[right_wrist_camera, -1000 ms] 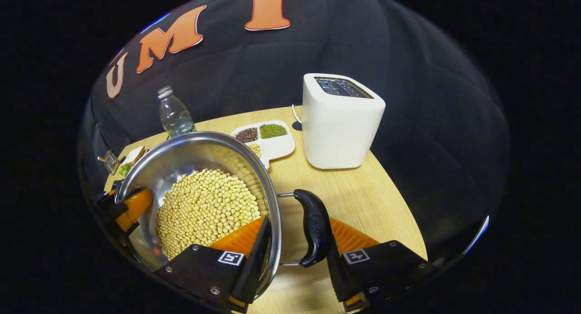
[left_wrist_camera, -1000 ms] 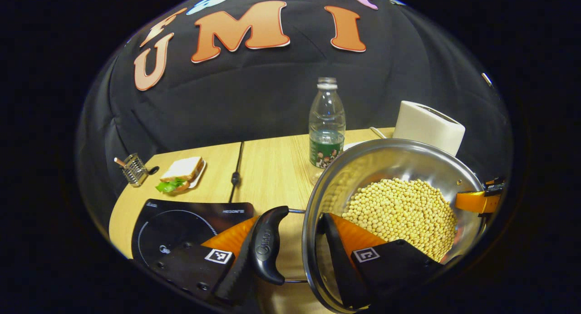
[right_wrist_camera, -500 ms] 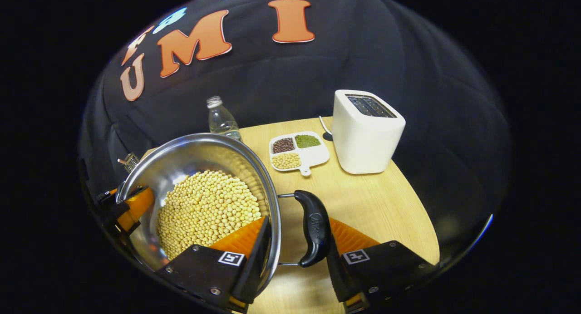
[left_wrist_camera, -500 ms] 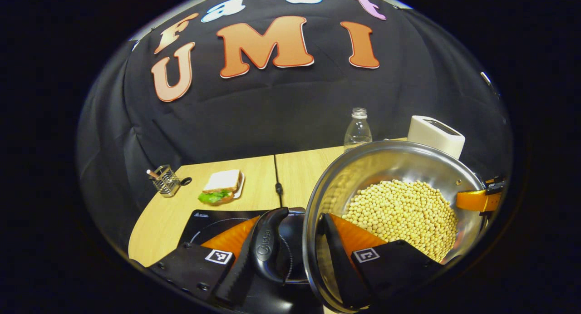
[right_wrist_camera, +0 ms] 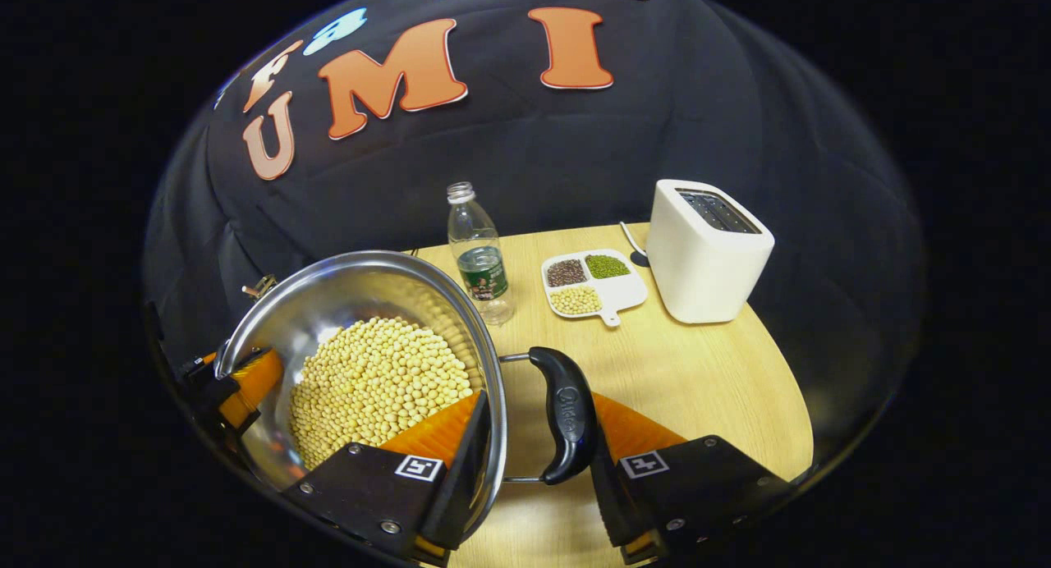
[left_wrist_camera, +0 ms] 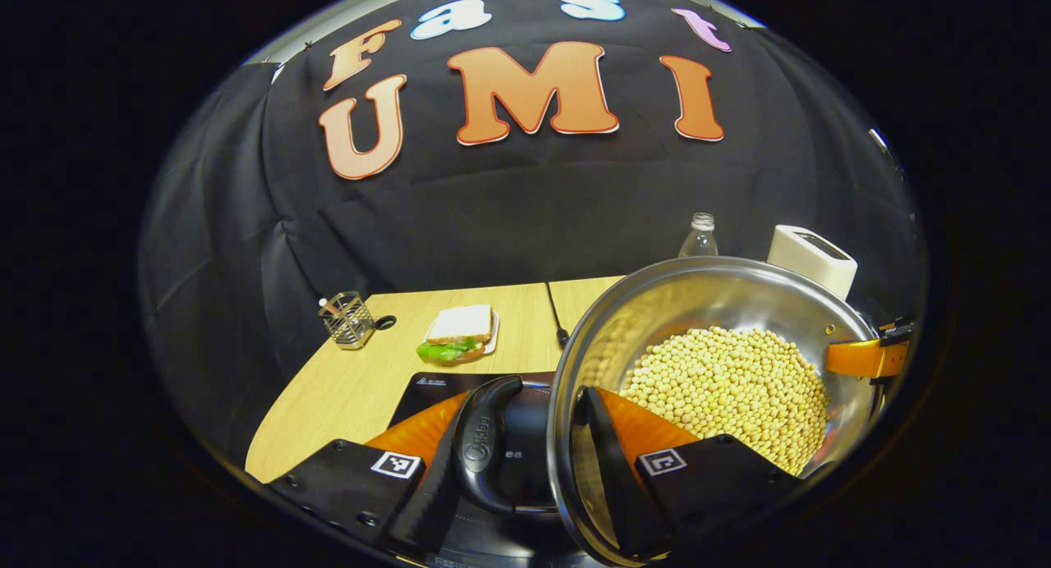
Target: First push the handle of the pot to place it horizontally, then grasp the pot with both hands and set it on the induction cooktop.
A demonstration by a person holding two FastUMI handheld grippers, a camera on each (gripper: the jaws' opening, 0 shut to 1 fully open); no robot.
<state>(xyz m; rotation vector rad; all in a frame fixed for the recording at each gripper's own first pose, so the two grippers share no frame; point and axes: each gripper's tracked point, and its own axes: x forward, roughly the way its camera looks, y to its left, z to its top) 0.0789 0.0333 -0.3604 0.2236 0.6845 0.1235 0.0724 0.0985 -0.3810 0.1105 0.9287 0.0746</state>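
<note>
A steel pot (left_wrist_camera: 706,297) filled with soybeans (left_wrist_camera: 731,387) hangs between both grippers. My left gripper (left_wrist_camera: 543,391) is shut on the pot's black left handle (left_wrist_camera: 480,453), one finger outside the handle and the other inside the rim. Under that handle lies the black induction cooktop (left_wrist_camera: 427,383). In the right gripper view the pot (right_wrist_camera: 353,293) sits at the left. My right gripper (right_wrist_camera: 534,412) is shut on the black right handle (right_wrist_camera: 566,412), again with one finger inside the rim. Each view shows the other gripper's orange finger across the pot.
On the wooden table (left_wrist_camera: 361,387) are a sandwich on a plate (left_wrist_camera: 460,334), a wire holder (left_wrist_camera: 345,320) and a black cable (left_wrist_camera: 557,318). A water bottle (right_wrist_camera: 480,260), a divided dish of beans (right_wrist_camera: 595,282) and a white toaster (right_wrist_camera: 710,252) stand to the right.
Both grippers have carried the pot leftward, so the cooktop now lies under its left handle. The bottle, dish and toaster have fallen back to the right.
</note>
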